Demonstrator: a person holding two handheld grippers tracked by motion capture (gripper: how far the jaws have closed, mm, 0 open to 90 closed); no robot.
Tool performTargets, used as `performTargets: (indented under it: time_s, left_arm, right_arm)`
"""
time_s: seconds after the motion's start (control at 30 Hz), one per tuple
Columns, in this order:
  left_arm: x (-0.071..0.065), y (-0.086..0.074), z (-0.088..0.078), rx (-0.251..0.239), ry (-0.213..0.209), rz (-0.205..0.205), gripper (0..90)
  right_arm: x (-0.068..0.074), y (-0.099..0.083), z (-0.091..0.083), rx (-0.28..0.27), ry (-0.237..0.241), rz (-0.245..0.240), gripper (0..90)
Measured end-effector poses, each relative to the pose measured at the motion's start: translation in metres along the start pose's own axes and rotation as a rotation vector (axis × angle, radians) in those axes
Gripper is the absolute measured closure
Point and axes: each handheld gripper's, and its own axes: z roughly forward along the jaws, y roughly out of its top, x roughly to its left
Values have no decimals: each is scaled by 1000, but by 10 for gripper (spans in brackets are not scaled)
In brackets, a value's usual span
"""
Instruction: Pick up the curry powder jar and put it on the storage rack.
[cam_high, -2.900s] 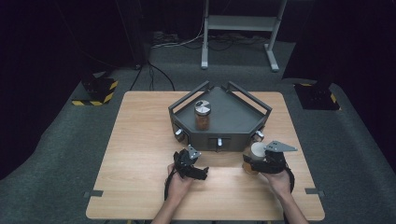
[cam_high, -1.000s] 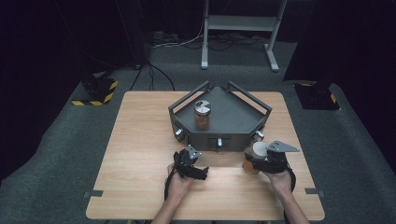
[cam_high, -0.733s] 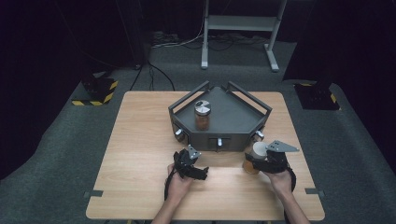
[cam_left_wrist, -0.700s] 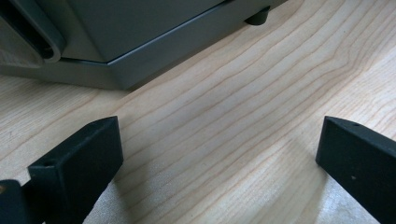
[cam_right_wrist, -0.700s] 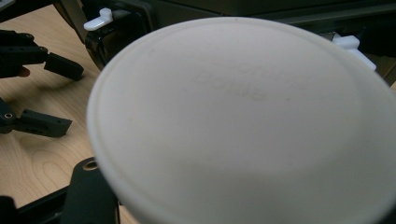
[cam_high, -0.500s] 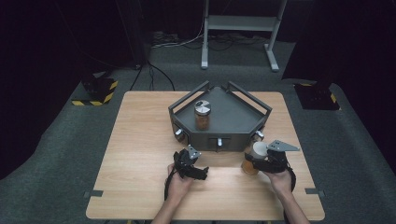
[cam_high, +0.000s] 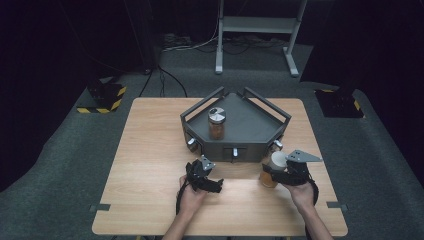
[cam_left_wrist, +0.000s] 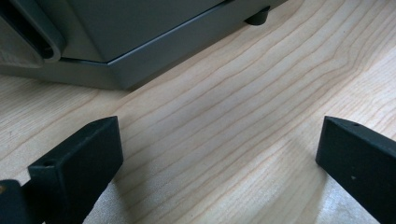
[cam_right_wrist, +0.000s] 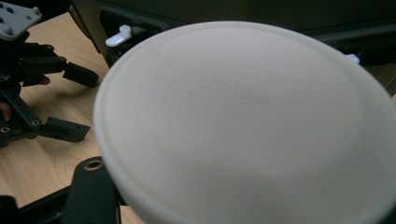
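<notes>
A jar with a white lid (cam_high: 278, 159) and amber contents stands on the wooden table (cam_high: 150, 150), just in front of the grey tray's right front corner. My right gripper (cam_high: 274, 173) is shut on it from the near side. In the right gripper view the jar's white lid (cam_right_wrist: 243, 116) takes up most of the picture. My left gripper (cam_high: 214, 175) rests on the table before the tray, open, with nothing between its fingers (cam_left_wrist: 79, 163). A second jar with a silver lid (cam_high: 216, 124) stands upright inside the tray.
The grey five-sided tray (cam_high: 240, 147) with raised rails sits at the table's middle back; its front wall (cam_left_wrist: 154, 51) is close ahead of the left gripper. A metal stand (cam_high: 255, 25) and cables lie on the floor beyond the table.
</notes>
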Motion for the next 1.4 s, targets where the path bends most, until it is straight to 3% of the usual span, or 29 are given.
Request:
performTargets:
  time_s: [0.4, 0.83, 1.03, 1.4]
  left_arm:
    - [0, 0, 0, -2, 0, 2, 7]
    - [0, 0, 0, 0, 0, 0, 7]
    - [0, 0, 0, 0, 0, 0, 7]
    - [0, 0, 0, 0, 0, 1, 7]
  right_arm:
    - [-3, 9, -9, -1, 19, -15, 357]
    - [-1, 41, -29, -16, 71, -103, 358]
    - [-6, 60, -34, -18, 116, -110, 358]
    - [-6, 91, -40, -21, 140, -120, 358]
